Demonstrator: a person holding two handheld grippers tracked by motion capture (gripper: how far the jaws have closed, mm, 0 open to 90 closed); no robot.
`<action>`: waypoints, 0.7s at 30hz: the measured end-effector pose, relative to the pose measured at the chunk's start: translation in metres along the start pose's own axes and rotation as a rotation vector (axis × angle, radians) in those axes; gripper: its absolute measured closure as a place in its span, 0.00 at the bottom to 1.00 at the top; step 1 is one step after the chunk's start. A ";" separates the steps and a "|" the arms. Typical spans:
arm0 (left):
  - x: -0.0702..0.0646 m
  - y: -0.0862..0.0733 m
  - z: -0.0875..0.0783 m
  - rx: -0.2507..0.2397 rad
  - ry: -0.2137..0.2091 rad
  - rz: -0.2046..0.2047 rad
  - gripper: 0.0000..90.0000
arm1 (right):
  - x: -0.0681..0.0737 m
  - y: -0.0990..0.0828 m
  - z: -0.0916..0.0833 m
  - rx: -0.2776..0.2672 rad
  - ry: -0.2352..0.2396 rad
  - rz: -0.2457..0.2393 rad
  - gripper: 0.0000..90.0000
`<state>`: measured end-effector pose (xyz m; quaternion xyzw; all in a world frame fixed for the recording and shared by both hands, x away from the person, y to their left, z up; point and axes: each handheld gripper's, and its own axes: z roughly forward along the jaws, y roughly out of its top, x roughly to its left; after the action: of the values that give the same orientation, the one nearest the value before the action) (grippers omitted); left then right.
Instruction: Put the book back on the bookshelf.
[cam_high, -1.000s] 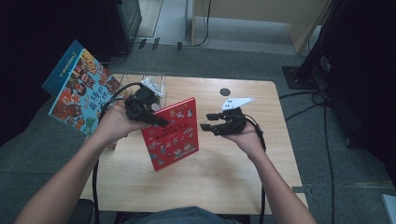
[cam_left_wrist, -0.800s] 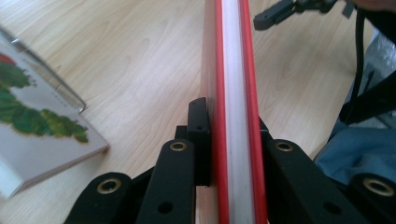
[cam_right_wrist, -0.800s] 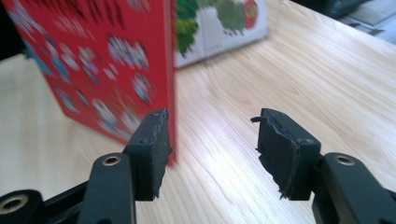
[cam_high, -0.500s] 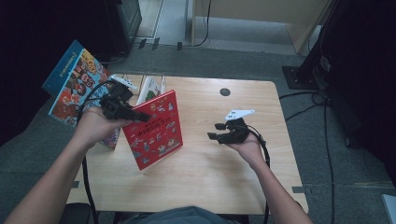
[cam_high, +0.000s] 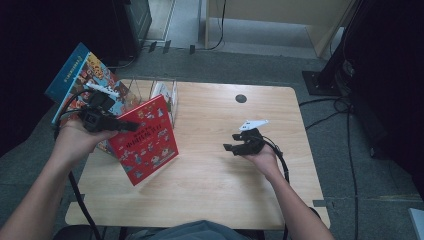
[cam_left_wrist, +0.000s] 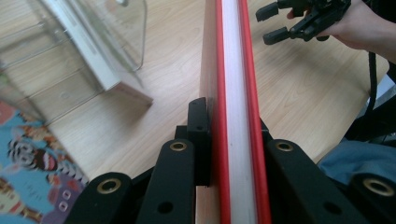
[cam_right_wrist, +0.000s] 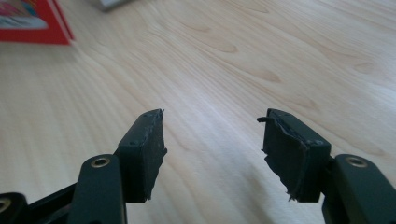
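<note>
From the high view I've got the left gripper (cam_high: 112, 125) clamped on the red book (cam_high: 145, 140), which stands tilted on one lower corner on the wooden table (cam_high: 215, 195), just in front of the clear wire rack (cam_high: 160, 92). A blue picture book (cam_high: 82, 75) leans behind the rack's left end, past the table edge.

The left gripper view adds what the top camera can't: I'm looking straight down the red book's page edge (cam_left_wrist: 236, 93), white pages between two red covers, a jaw pad pressed on each cover. It also shows the rack's clear dividers (cam_left_wrist: 116, 37) just left of the book.

Right gripper (cam_high: 240, 145) sits well right of the book, low over bare table. Its own view gives me both pads (cam_right_wrist: 144, 149) standing wide, nothing between them; jaws have just been opening. Red book corner (cam_right_wrist: 32, 23) sits top left there.
</note>
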<state>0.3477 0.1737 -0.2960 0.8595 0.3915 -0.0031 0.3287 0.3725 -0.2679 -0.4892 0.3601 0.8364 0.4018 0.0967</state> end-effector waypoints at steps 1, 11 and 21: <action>0.001 -0.002 -0.002 0.001 0.002 -0.004 0.89 | -0.001 -0.001 0.002 -0.003 -0.018 -0.009 0.42; 0.015 -0.022 -0.023 -0.034 0.035 -0.084 0.89 | -0.012 -0.007 0.017 0.008 -0.054 0.020 0.45; 0.031 -0.034 -0.034 -0.046 0.082 -0.158 0.89 | -0.013 -0.015 0.026 0.038 -0.081 -0.022 0.47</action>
<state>0.3377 0.2299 -0.2967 0.8176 0.4711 0.0149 0.3307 0.3863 -0.2674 -0.5188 0.3685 0.8432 0.3698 0.1282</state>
